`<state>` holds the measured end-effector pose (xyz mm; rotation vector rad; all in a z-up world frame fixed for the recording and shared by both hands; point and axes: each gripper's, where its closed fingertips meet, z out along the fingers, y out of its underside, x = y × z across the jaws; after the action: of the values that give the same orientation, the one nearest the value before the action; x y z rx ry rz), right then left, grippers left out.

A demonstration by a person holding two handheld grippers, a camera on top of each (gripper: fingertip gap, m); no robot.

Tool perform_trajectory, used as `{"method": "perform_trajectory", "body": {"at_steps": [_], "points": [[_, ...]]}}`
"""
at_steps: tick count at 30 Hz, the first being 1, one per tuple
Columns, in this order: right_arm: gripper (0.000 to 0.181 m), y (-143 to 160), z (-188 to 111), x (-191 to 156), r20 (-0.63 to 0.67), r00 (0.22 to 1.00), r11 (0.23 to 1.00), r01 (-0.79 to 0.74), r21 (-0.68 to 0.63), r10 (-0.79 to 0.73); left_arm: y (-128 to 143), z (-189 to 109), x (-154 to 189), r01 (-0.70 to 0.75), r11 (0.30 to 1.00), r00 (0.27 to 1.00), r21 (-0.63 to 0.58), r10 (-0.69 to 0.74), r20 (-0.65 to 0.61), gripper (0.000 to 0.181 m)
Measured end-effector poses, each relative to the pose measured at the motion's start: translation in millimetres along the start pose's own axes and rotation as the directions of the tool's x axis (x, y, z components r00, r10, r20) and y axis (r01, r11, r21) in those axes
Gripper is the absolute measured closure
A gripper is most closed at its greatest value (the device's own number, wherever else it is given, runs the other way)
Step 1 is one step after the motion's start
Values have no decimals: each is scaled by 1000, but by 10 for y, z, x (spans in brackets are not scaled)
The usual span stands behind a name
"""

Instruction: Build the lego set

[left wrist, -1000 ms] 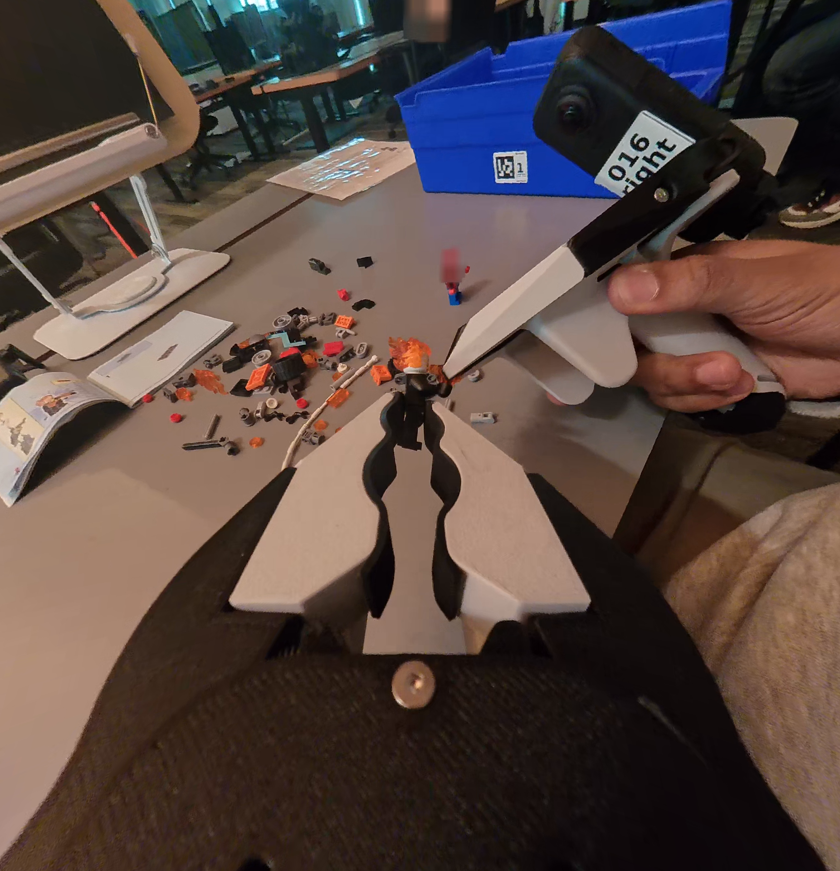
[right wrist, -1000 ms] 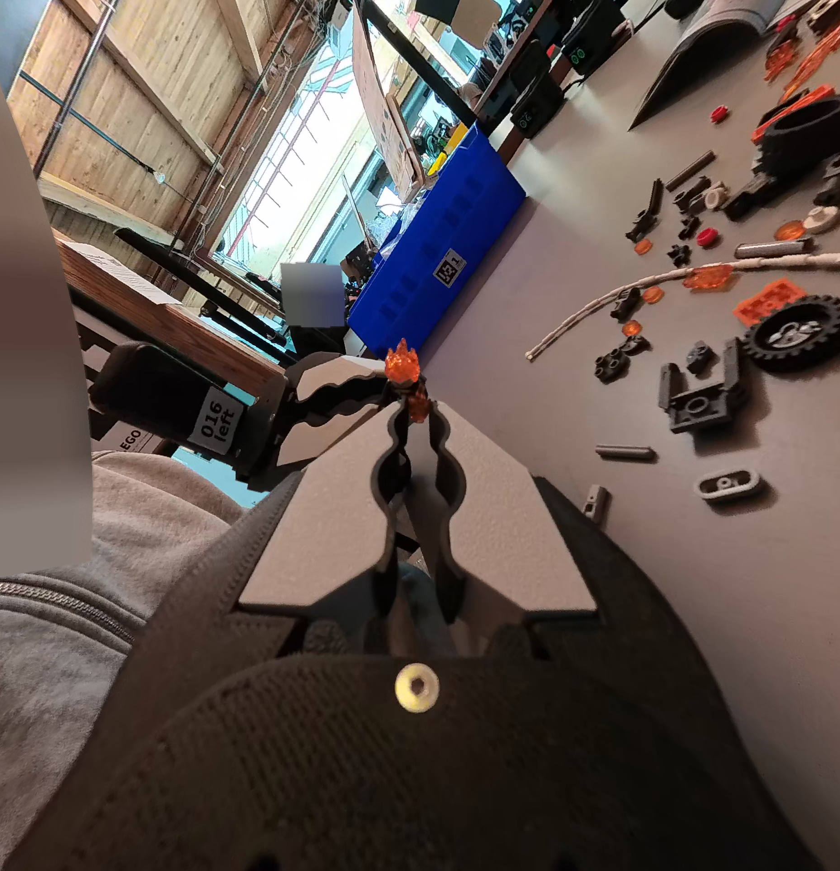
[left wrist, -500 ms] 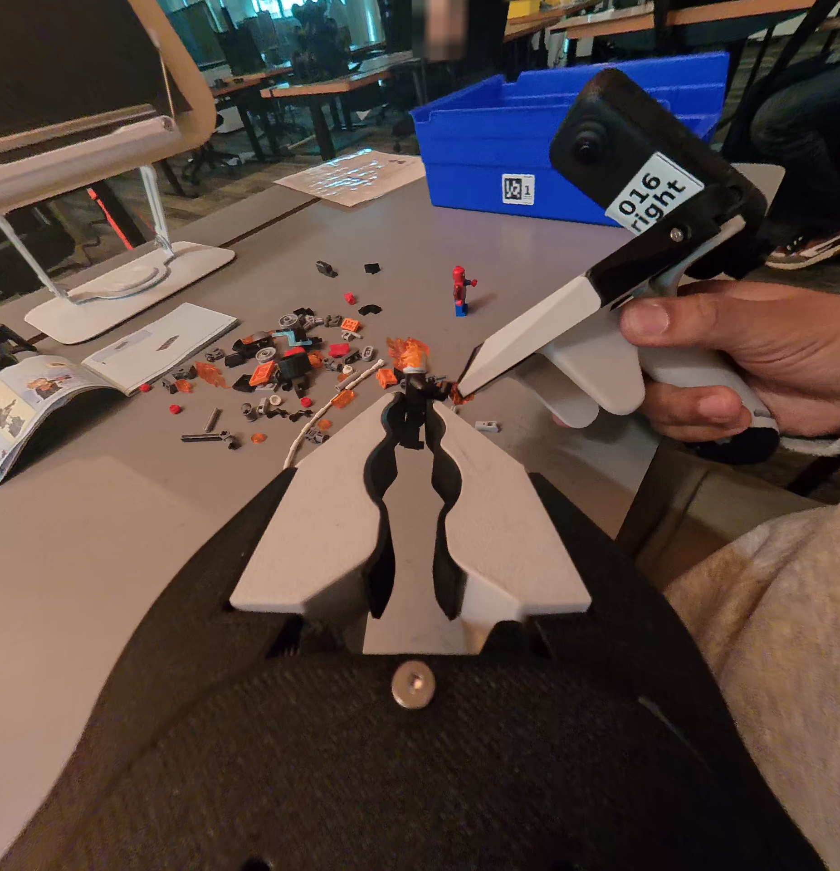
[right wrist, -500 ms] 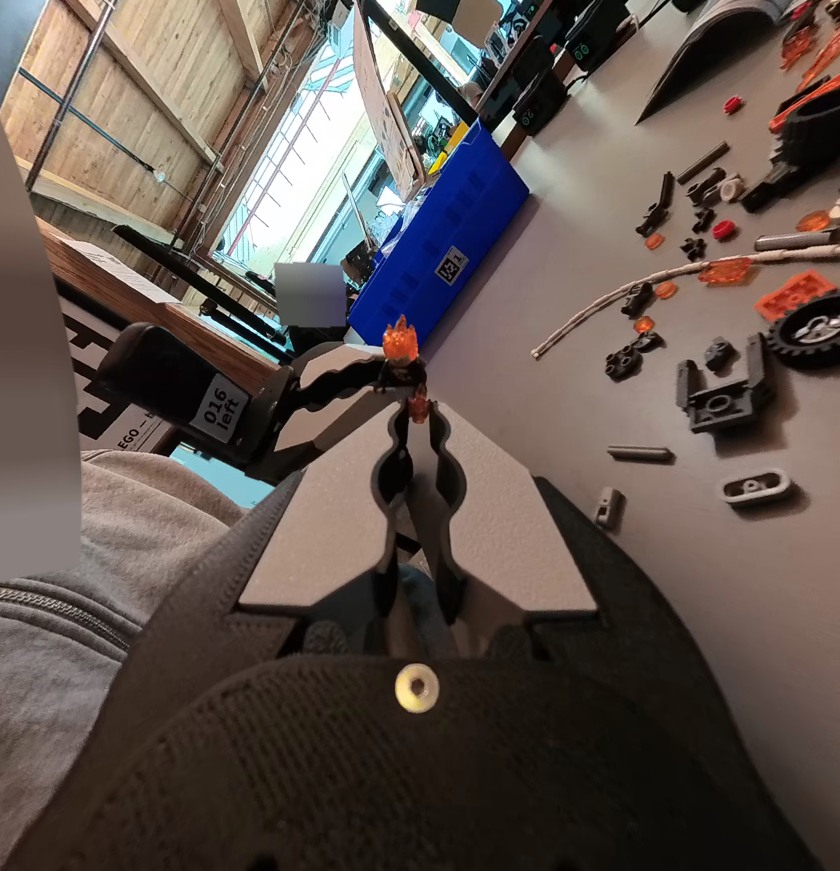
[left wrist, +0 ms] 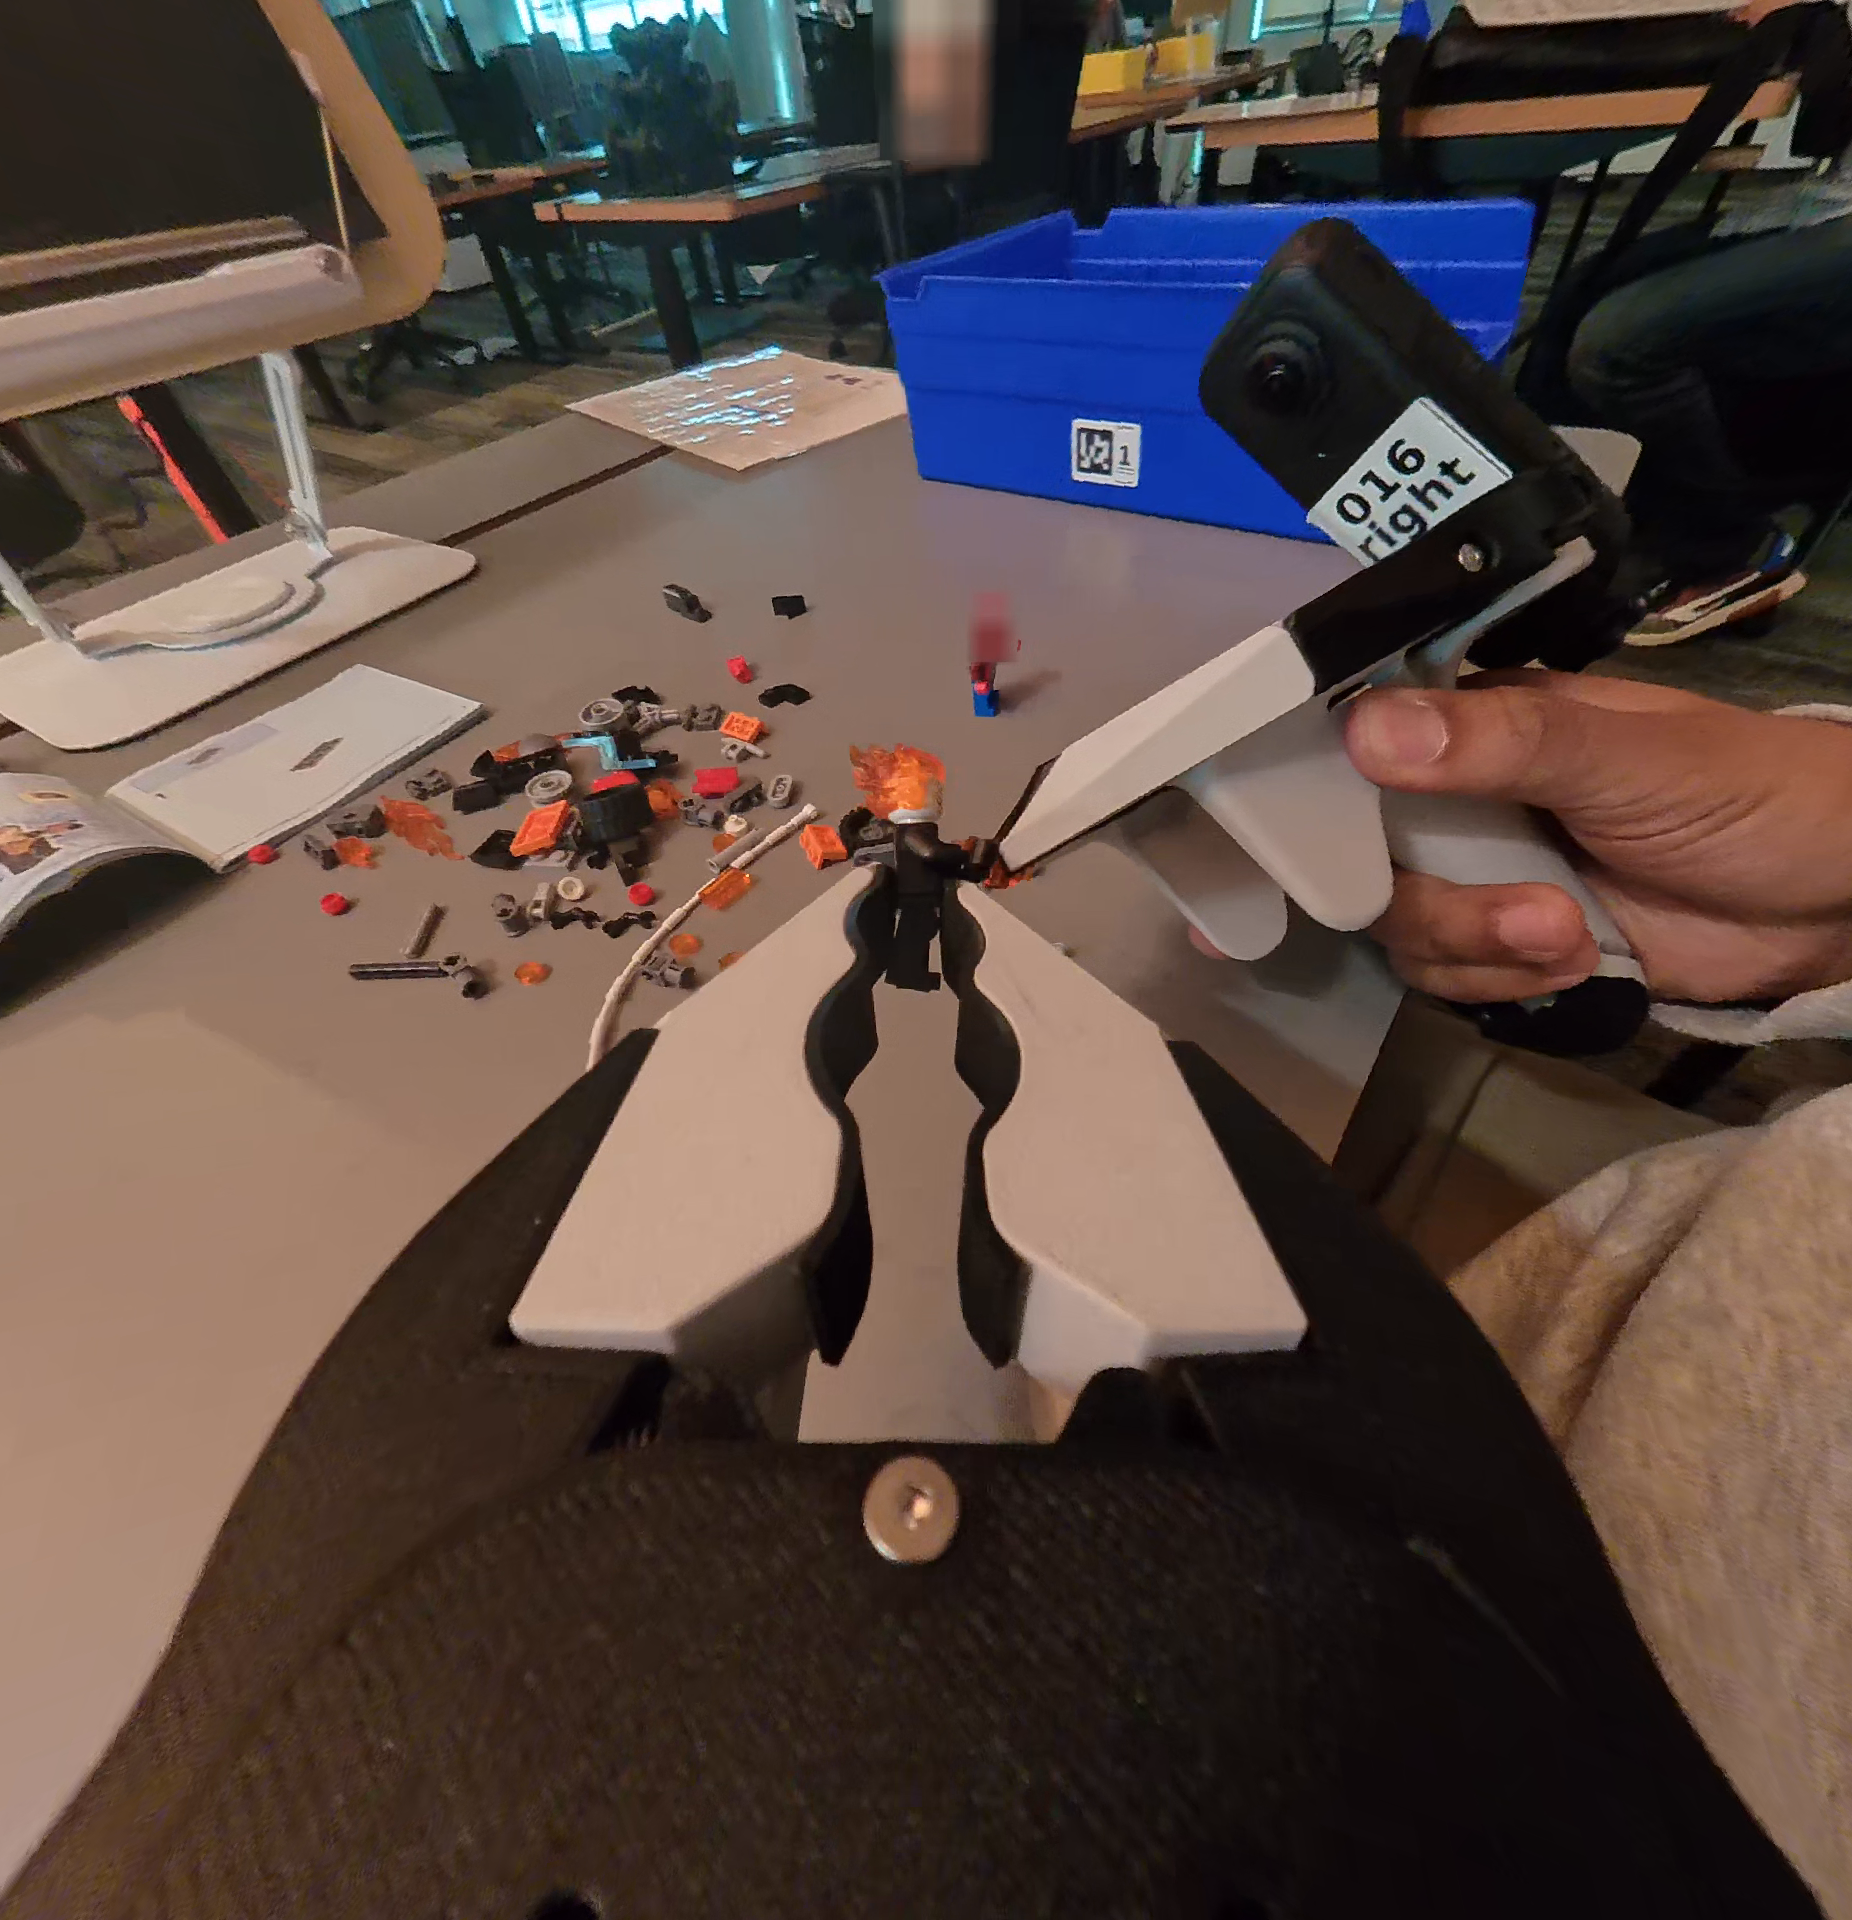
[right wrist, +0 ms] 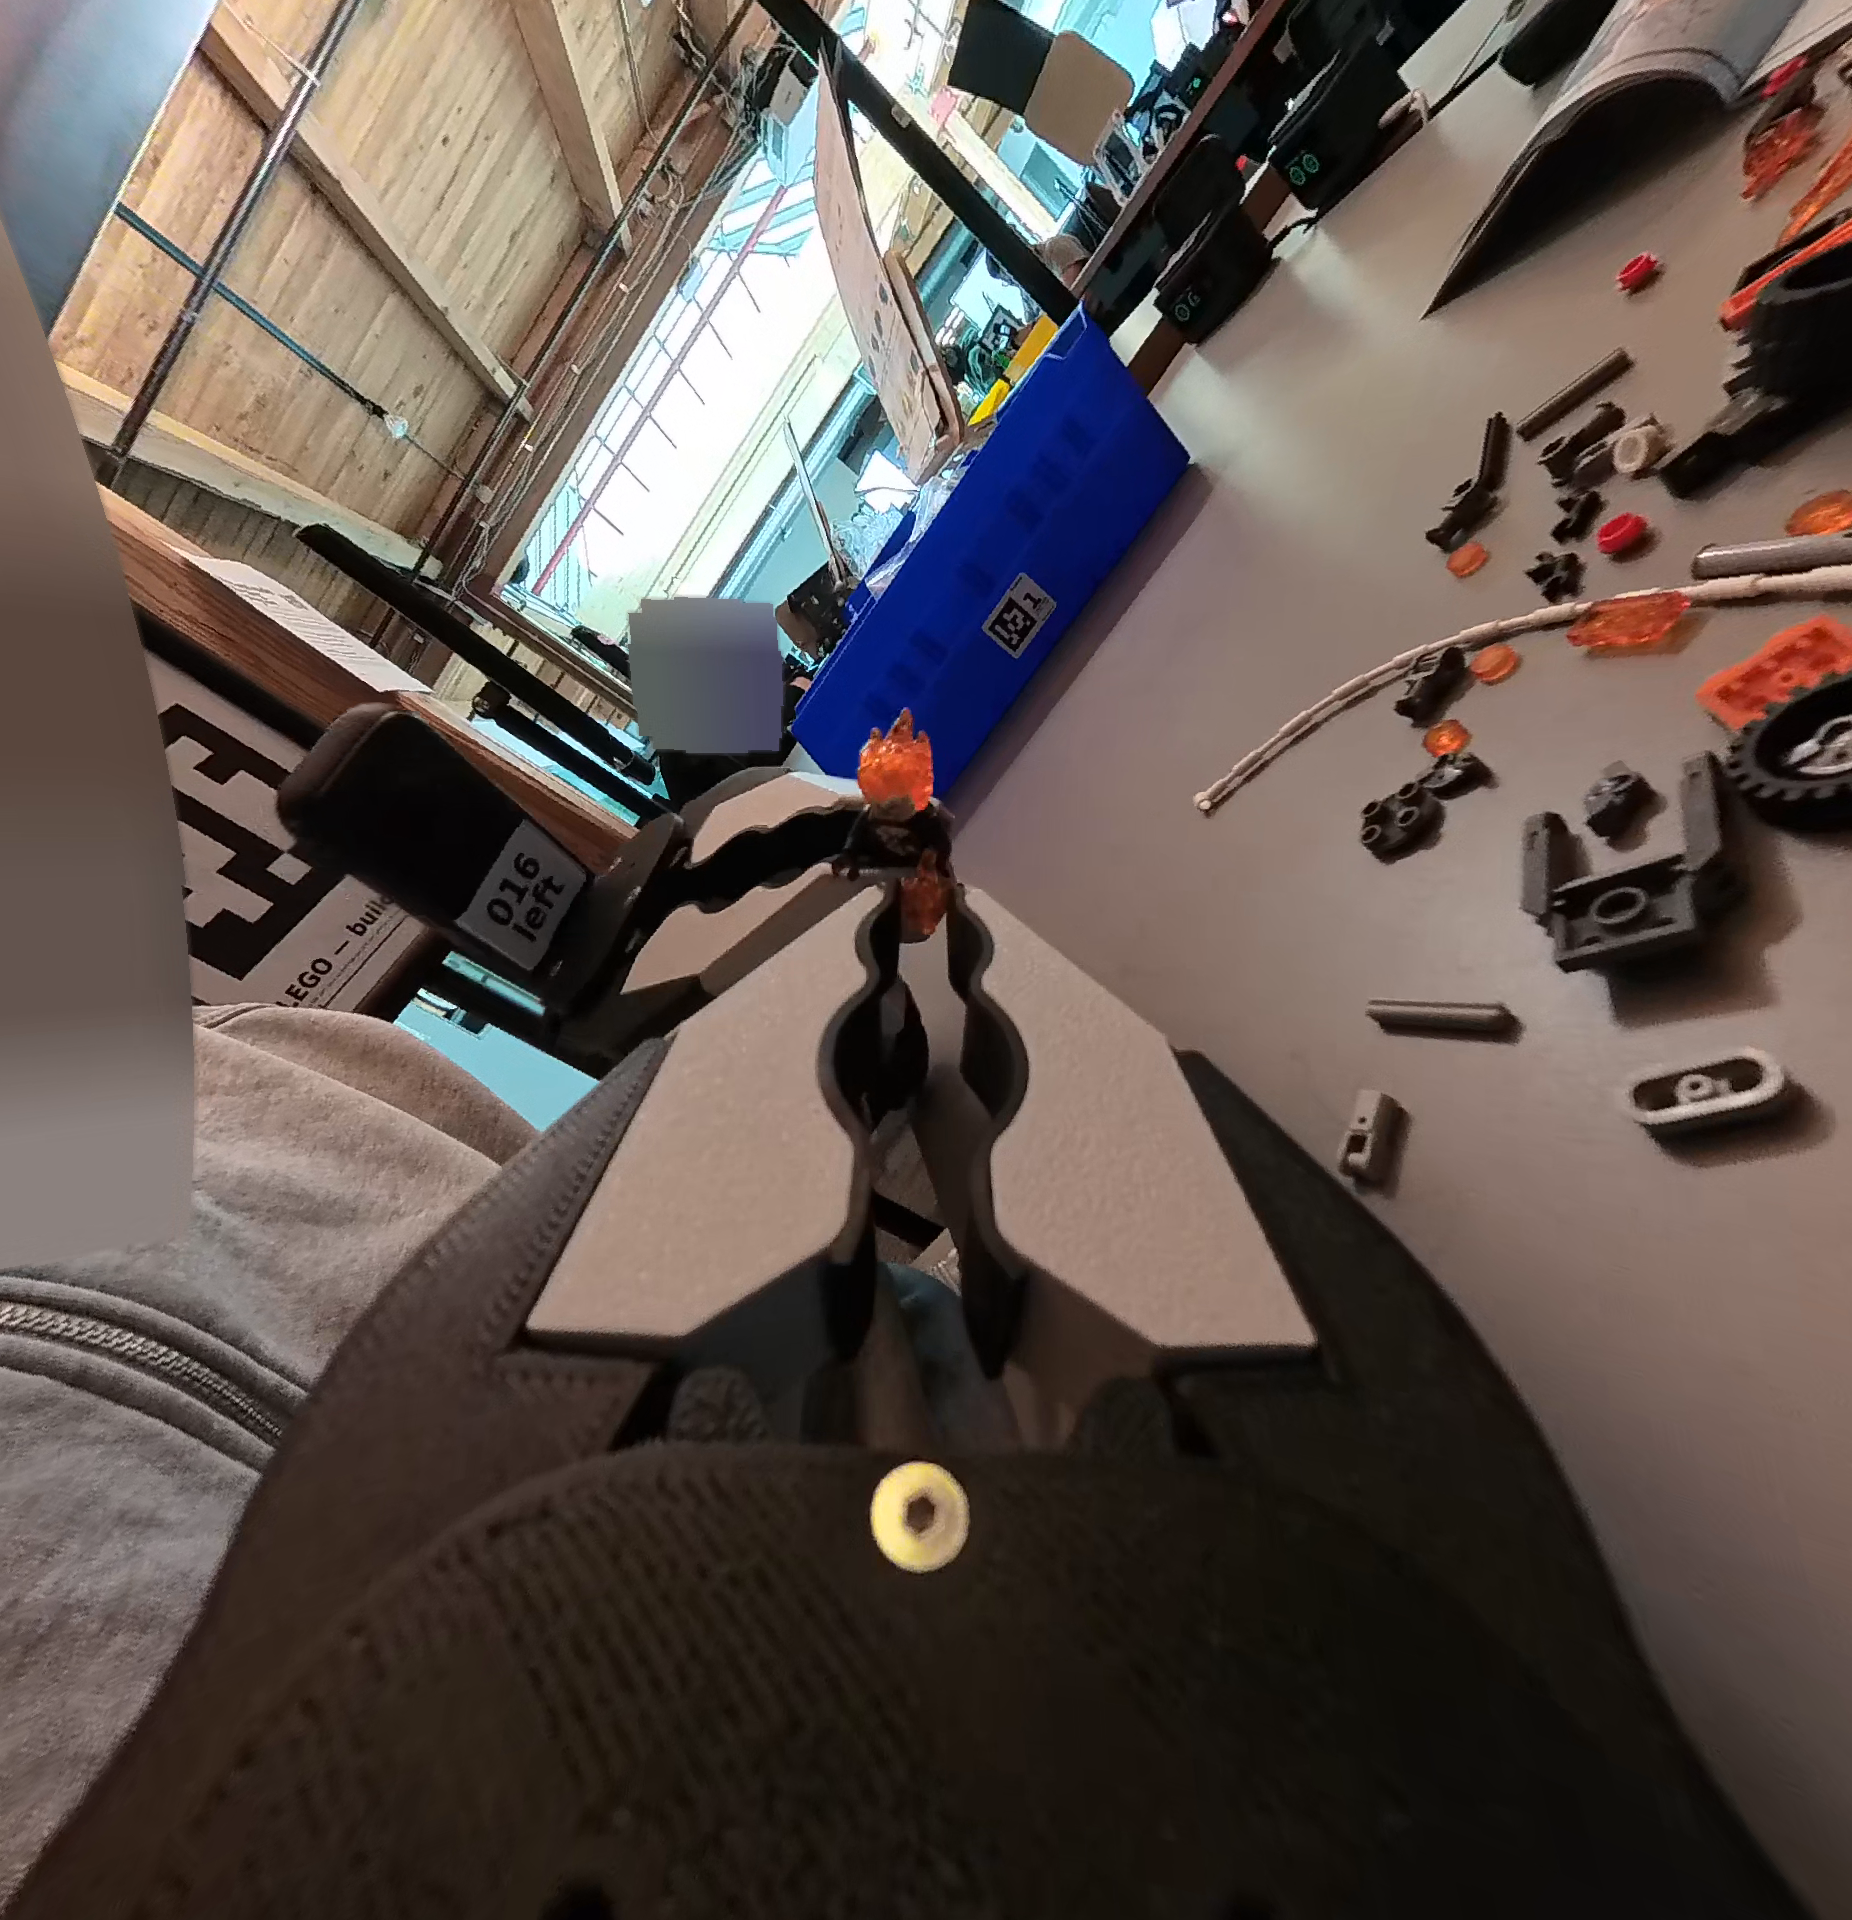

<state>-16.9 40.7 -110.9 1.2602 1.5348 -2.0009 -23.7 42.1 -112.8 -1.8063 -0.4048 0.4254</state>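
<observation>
My left gripper (left wrist: 917, 888) is shut on the legs of a black minifigure (left wrist: 914, 831) with an orange flame head, holding it upright above the table. My right gripper (right wrist: 917, 914) is shut on a small orange translucent flame piece (right wrist: 924, 894) and presses it against the minifigure's hand (right wrist: 891, 826). In the left wrist view the right gripper (left wrist: 1005, 847) comes in from the right, held by a hand (left wrist: 1628, 821). In the right wrist view the left gripper (right wrist: 797, 847) reaches in from the left.
Loose lego pieces (left wrist: 589, 800) lie scattered on the grey table (left wrist: 174, 1143), with a white hose (right wrist: 1421, 665), a wheel (right wrist: 1826, 748) and a dark grey piece (right wrist: 1618, 904). An open booklet (left wrist: 226, 769), a monitor stand (left wrist: 226, 613), a blue bin (left wrist: 1161, 343) and a small red-blue figure (left wrist: 989, 675) stand farther back.
Both grippers shifted slightly together. In the right wrist view the minifigure sits a little higher over my right fingertips. The flame piece stays at the figure's hand.
</observation>
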Motion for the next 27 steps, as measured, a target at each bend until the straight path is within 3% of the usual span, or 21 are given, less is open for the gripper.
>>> {"method": "perform_trajectory", "body": {"at_steps": [13,27], "points": [[175,-2,2,-43,17,1000,1000,21,-1,-21,-29,-18,32,95,995,990,21,-92,-102,175],[174,-24,3,-51,3,999,999,48,10,-48,-55,-29,20,44,998,998,44,-41,-57,176]]}}
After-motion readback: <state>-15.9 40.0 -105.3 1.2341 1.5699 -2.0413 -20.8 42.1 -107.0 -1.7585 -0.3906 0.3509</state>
